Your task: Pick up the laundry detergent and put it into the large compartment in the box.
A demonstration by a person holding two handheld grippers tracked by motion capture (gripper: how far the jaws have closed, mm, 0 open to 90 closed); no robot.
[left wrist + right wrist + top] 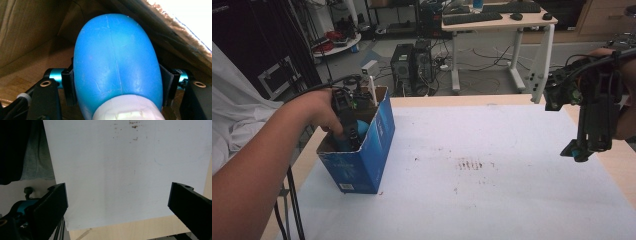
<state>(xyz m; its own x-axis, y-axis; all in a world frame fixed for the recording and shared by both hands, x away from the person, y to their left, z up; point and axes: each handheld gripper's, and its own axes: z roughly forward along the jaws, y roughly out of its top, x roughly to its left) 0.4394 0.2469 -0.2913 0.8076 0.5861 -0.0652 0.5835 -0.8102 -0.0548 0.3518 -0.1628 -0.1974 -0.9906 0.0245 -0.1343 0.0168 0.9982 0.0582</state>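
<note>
Inside box (pixel 362 165), jaws clamping blue bulb (pixel 116 62)

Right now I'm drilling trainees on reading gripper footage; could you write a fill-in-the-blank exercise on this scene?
1. The left gripper is shut on a smooth egg-shaped plastic object coloured ____.
2. That object sits inside an open blue ____ box.
3. The right gripper hovers with its fingers ____.
4. The large sheet covering the wooden table is ____.

Missing words: blue; cardboard; open; white
</note>
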